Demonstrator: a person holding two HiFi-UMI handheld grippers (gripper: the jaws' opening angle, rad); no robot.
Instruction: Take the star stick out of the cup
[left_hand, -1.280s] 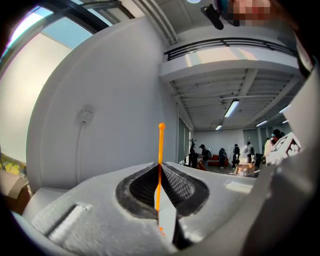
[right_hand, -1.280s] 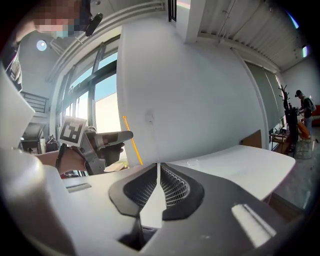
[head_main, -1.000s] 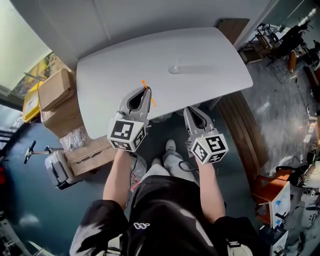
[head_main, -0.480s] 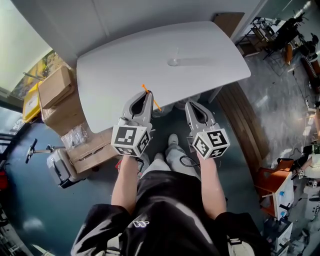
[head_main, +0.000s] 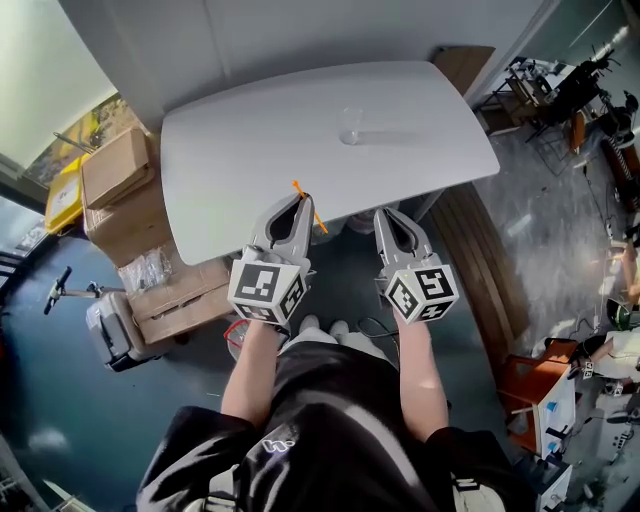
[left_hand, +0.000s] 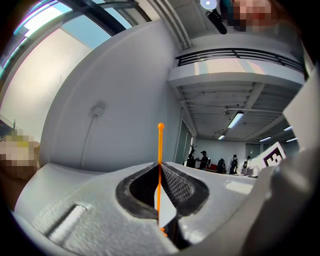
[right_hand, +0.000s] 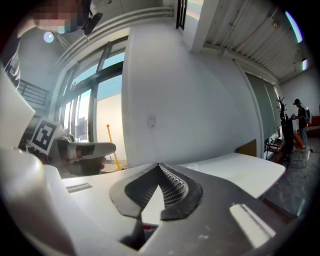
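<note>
Head view: left gripper (head_main: 296, 200) holds orange stick (head_main: 316, 218) at table (head_main: 230, 160) near edge; cup (head_main: 352, 128) at 1 o'clock, well apart.
Left gripper view: jaws clenched on stick (left_hand: 159, 150).
Right gripper view: right gripper (right_hand: 159, 166) jaws clenched, nothing between.
Extraction judged done; next: lay stick down, release.

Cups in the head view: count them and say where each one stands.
1. The clear cup stands on the white table, toward its far side. The star stick is out of it, clamped in the left gripper. No other cup shows.
</note>
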